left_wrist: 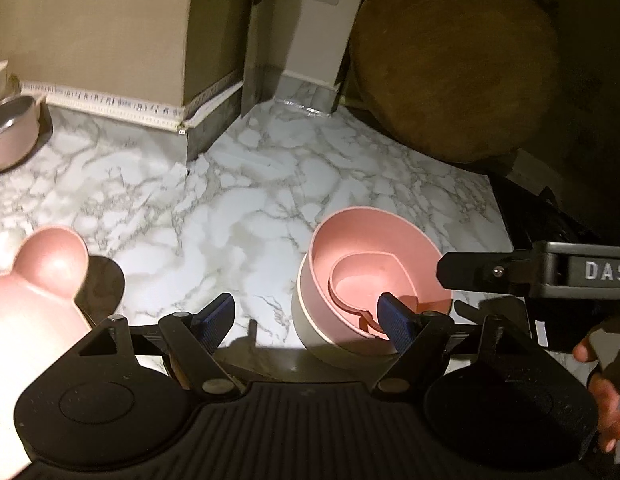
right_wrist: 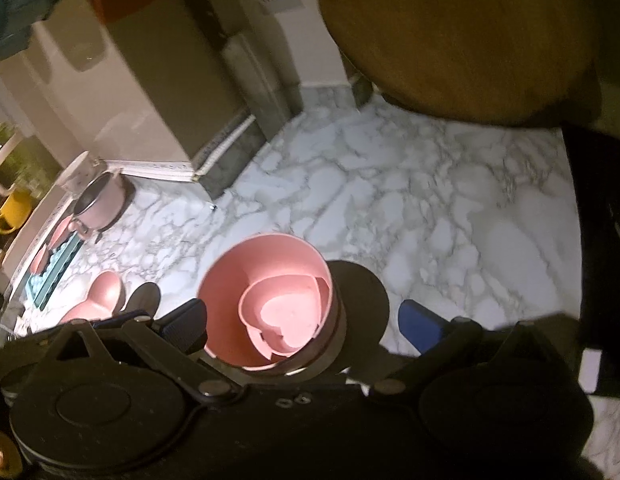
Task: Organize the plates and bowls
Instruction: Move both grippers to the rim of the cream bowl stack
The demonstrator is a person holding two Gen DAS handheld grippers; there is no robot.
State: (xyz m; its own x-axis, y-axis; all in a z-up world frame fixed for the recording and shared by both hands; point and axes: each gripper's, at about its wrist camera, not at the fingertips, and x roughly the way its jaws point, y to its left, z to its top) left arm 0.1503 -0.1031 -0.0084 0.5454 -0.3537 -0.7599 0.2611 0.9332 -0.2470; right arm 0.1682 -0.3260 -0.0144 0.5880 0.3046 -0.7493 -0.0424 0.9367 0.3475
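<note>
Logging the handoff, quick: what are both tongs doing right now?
Left tongs: open, holding nothing.
Right tongs: open, astride the pink bowls, not gripping.

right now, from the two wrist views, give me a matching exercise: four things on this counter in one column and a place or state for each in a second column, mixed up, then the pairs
Things:
1. heart-shaped pink dish
2. pink saucepan
3. round wooden board
4. bear-shaped pink plate

Places or states:
A. leaning upright at the back right
B. nested inside the pink bowl
C. far left, beside the wall trim
D. flat on the marble counter, left of the bowls

Pairs: 1-B, 2-C, 3-A, 4-D
</note>
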